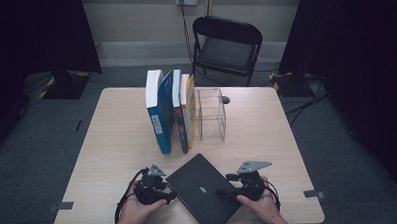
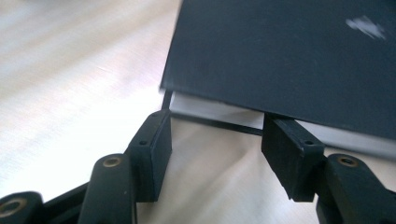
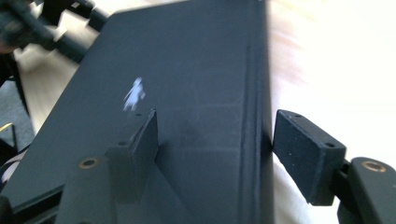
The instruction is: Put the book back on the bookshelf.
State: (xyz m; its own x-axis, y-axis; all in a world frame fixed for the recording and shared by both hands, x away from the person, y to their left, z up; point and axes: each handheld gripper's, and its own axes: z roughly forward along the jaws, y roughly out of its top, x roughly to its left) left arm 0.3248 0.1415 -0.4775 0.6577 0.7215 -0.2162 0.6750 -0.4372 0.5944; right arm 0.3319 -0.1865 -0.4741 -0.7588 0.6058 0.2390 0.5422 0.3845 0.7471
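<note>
A clear plastic holder stands near the far edge of the counter, with nothing visible inside it. Just beside it, on its left, three books stand upright in a row, the nearest touching the holder's side. One black book lies flat and askew at the near edge, between the two grippers.

The left gripper has its jaws partly spread at the book's page edge: one jaw tucks under the overhanging cover, the other sits by the book's corner, and neither is seen pressing on it. The right gripper straddles the spine edge, one jaw over the cover and the other off the spine's side, a gap showing, so nothing is pinched.
</note>
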